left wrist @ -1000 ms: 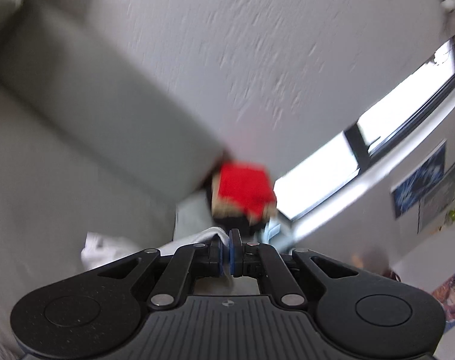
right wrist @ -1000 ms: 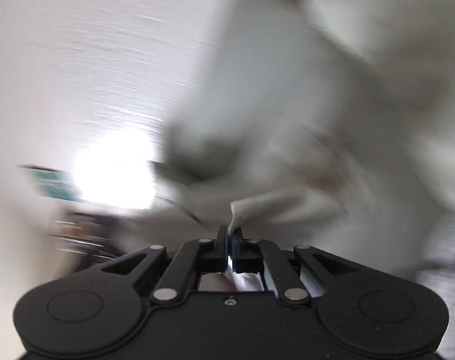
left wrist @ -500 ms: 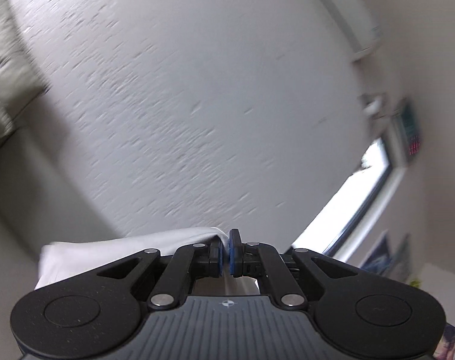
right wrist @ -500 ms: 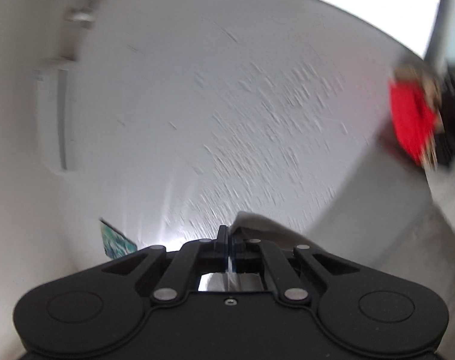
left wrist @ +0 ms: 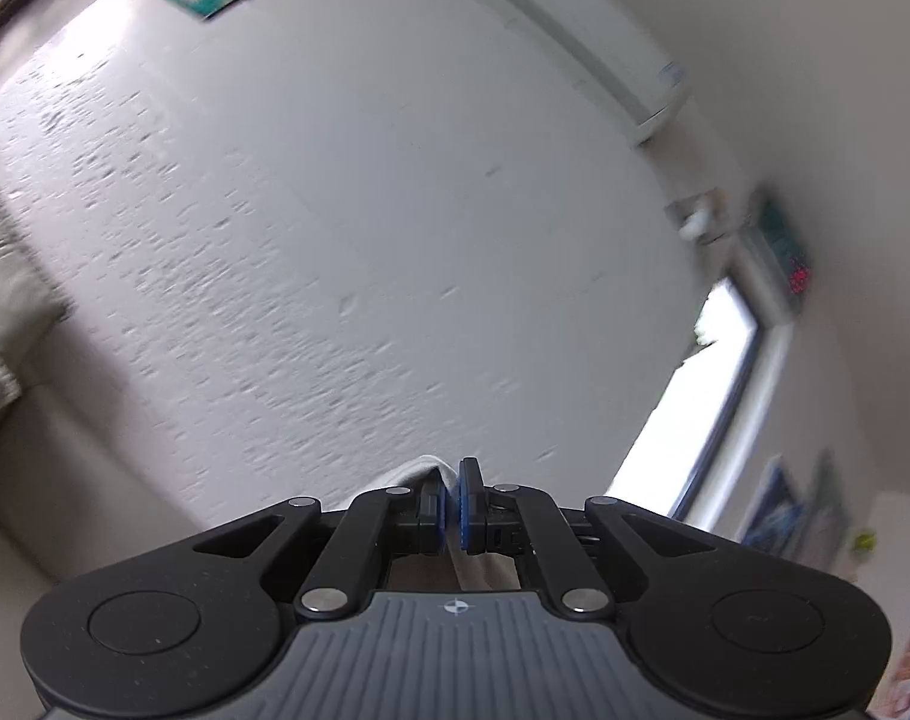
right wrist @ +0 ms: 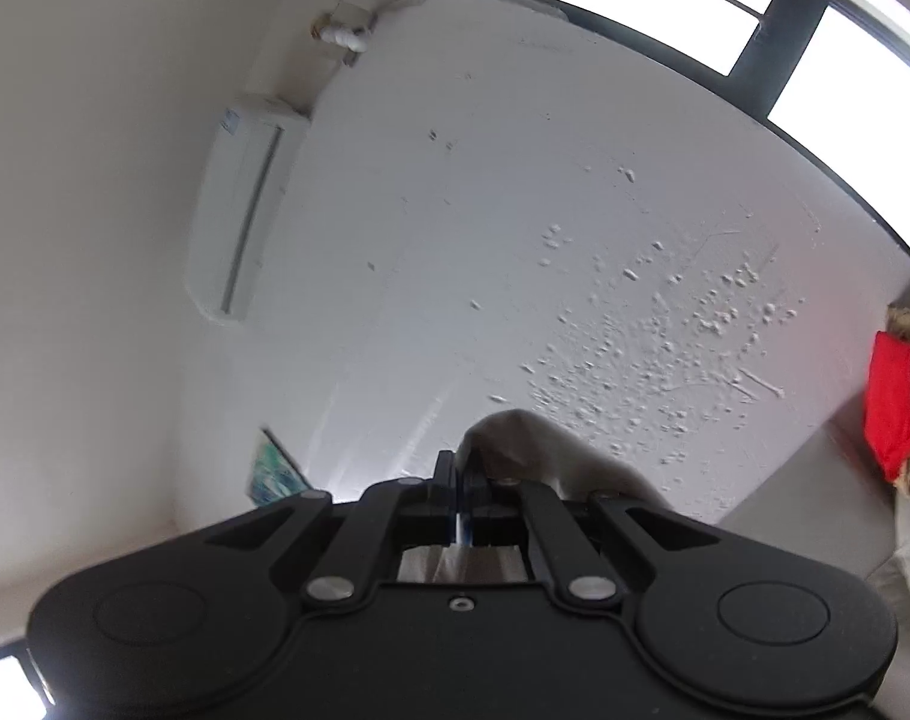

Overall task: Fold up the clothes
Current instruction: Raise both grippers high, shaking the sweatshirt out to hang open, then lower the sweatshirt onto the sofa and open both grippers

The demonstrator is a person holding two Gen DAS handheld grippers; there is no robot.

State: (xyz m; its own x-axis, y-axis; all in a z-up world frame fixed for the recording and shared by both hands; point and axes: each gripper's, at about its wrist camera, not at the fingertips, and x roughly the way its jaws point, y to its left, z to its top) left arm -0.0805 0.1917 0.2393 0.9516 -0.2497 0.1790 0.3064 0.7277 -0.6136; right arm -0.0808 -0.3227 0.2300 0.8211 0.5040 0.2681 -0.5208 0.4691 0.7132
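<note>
Both my grippers pointed up at the textured white ceiling (left wrist: pixel 347 192), so I could see little of the job itself. My left gripper (left wrist: pixel 449 507) was clamped on a bit of the white soft cloth garment (left wrist: pixel 416 468), blue pads pressed together with the fabric pinched between and a fold poking out above the left finger. My right gripper (right wrist: pixel 459 501) was likewise closed on the same pale garment (right wrist: pixel 532 450), a bigger bunch bulging up and to the right of the fingers. The rest of the garment hung below both cameras, out of sight, so I couldn't tell how it draped or whether it was already partly folded. Risks as I judged them: both pinches were thin edge grips, so a quick swing could pull the cloth free, especially on the left where little fabric showed. With cameras aimed upward I had no view of the landing surface, so the garment could land crooked or bunch. A white wall air conditioner (right wrist: pixel 239 210) and red folded cloth (right wrist: pixel 895 408) at the edge were the only landmarks.
</note>
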